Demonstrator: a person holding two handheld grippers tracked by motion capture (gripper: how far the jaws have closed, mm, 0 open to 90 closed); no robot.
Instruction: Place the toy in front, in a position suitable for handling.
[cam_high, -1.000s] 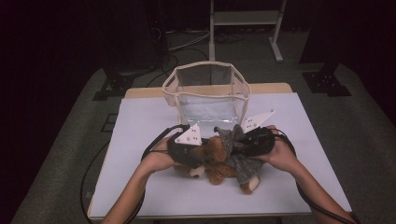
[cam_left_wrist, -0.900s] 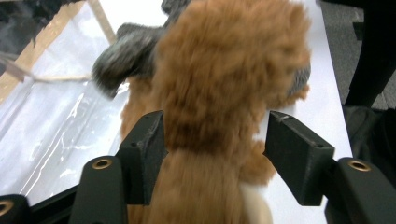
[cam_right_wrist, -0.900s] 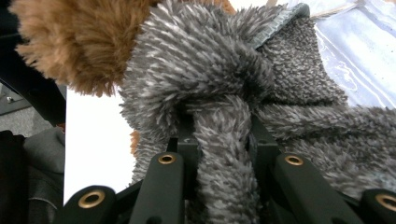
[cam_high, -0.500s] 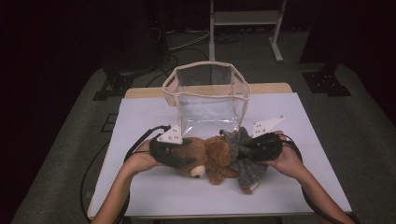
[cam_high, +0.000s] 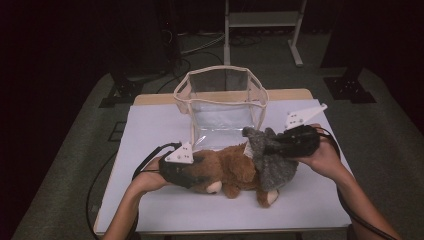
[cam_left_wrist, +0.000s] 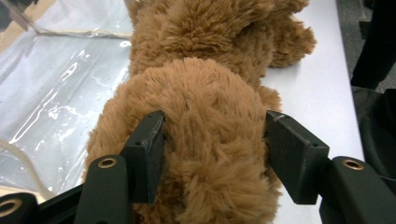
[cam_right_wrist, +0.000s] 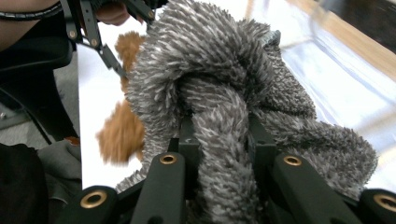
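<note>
Near the table's (cam_high: 150, 125) front edge, we've L gripper (cam_high: 192, 172) clamped on the brown teddy (cam_high: 227, 172), R gripper (cam_high: 267, 147) pinching its grey garment (cam_high: 272, 167); fur's slippery, so pulling may slip.

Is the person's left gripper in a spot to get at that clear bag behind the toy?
Probably not right now. The left gripper is clamped on the brown plush bear, so it is occupied. The clear bag stands close behind with nothing between, so once it lets go the way looks free.
</note>
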